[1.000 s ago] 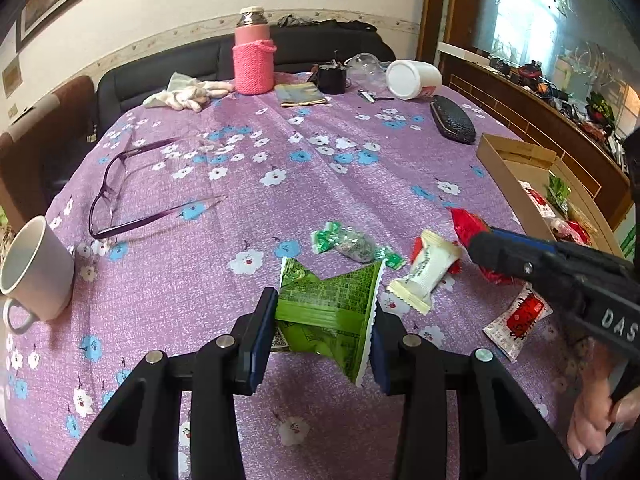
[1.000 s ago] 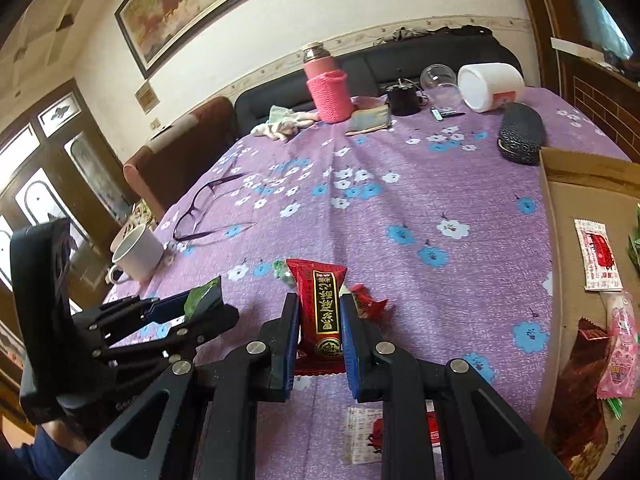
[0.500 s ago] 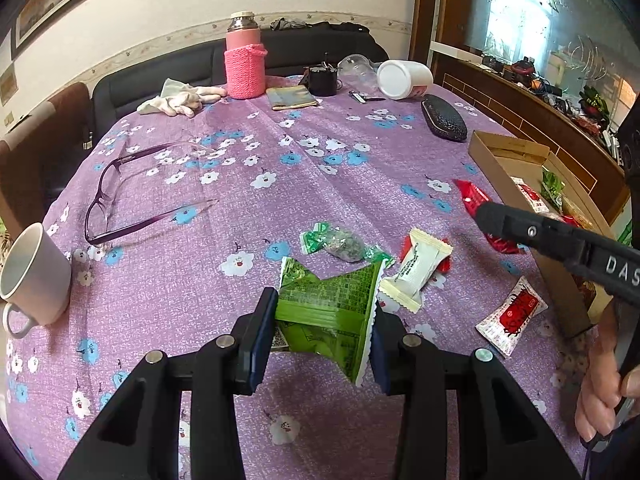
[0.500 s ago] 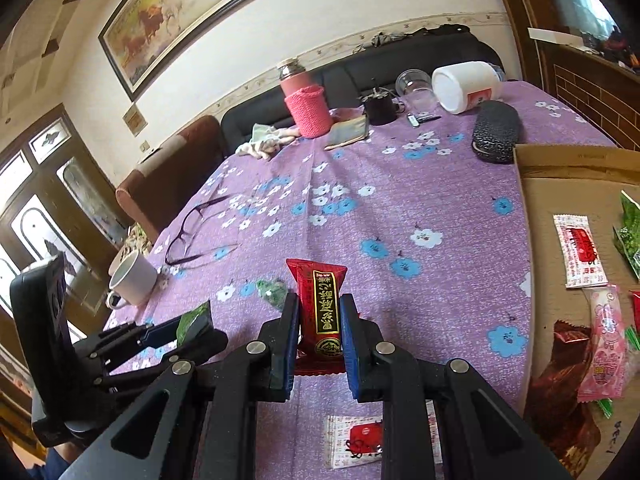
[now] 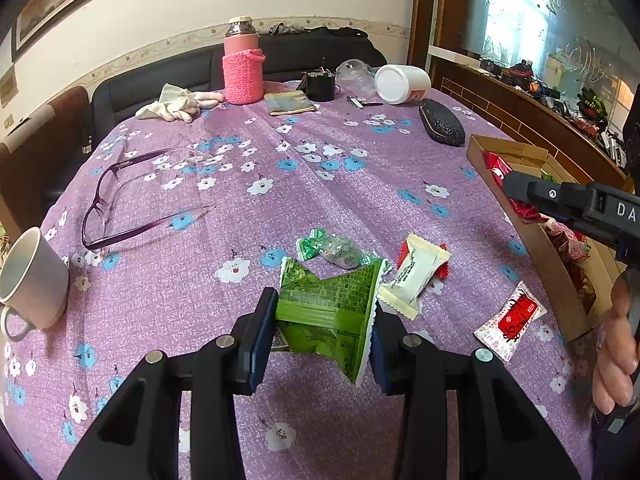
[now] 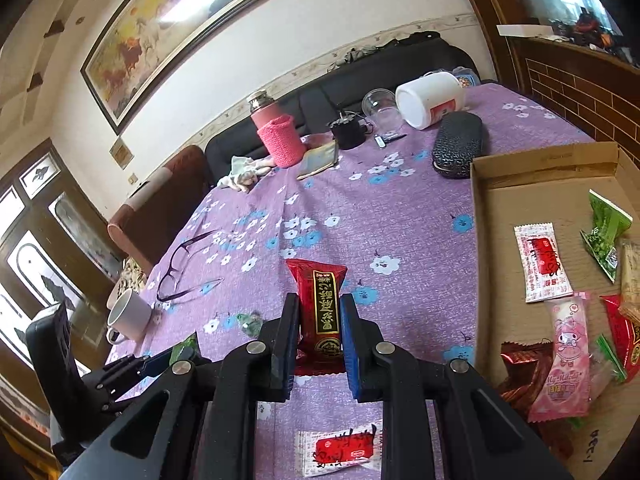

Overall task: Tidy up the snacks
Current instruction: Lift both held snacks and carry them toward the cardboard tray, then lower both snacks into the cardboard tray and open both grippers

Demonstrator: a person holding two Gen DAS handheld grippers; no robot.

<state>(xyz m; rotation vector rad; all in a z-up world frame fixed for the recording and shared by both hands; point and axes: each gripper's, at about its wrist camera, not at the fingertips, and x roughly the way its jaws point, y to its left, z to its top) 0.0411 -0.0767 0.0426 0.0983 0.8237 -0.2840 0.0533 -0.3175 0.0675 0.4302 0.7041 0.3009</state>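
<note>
Red snack packet (image 6: pixel 321 306), glossy, black-and-gold label strip, upright, clenched in my right tongs (image 6: pixel 320 340) above purple floral surface (image 6: pixel 360 208), beside cardboard box (image 6: pixel 500 200). Green snack packet (image 5: pixel 328 308), crumpled, pinched in my left tongs (image 5: pixel 324 340), angled down over surface.

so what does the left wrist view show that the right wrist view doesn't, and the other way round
Only the left wrist view shows the left gripper clamped on a green snack packet, a white wrapped snack on the cloth, and the person's hand.

Only the right wrist view shows the right gripper closed on a red snack bar, the cardboard box floor with a pink character packet, and the horse painting.

Both show the glasses, white mug, pink bottle, black case and a red-and-white sachet.
</note>
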